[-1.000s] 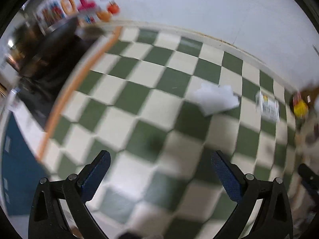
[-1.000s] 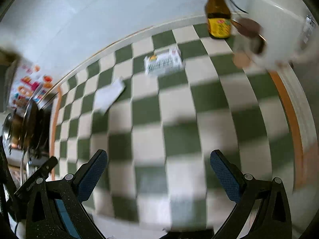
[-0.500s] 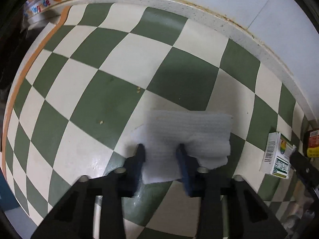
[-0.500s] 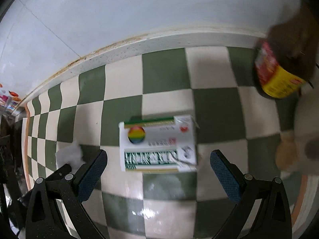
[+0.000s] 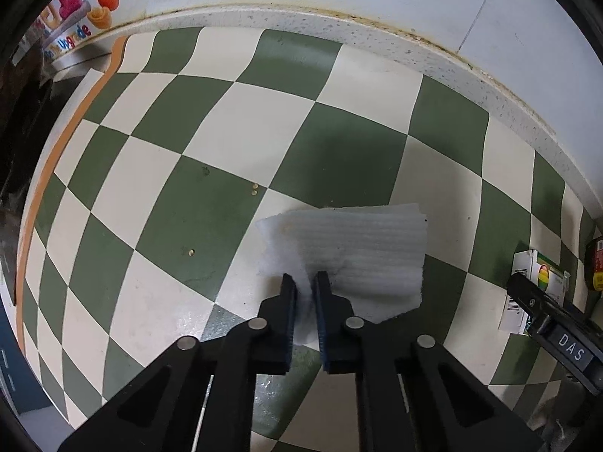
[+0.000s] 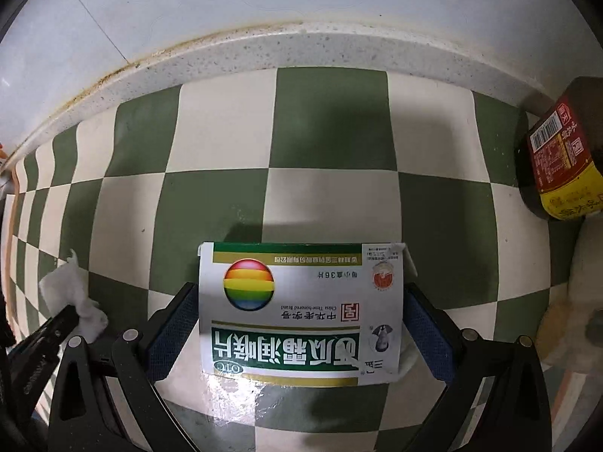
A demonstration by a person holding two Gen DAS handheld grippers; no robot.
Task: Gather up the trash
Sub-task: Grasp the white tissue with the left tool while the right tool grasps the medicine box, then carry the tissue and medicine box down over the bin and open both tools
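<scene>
The pick-up step is being carried out: the white foam sheet [image 5: 361,248] on the checkered floor [image 5: 196,203] is being pinched at its near edge by the left gripper [image 5: 305,286], while the medicine box [image 6: 301,312] is being straddled, ungripped, by the wide right gripper [image 6: 301,324], whose closing is judged next.

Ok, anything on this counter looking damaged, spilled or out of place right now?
Yes. The medicine box lies flat with a torn, lifted flap at its right end. The white foam sheet is crumpled where the left gripper pinches it. A few crumbs dot the checkered mat. No spill visible.
</scene>
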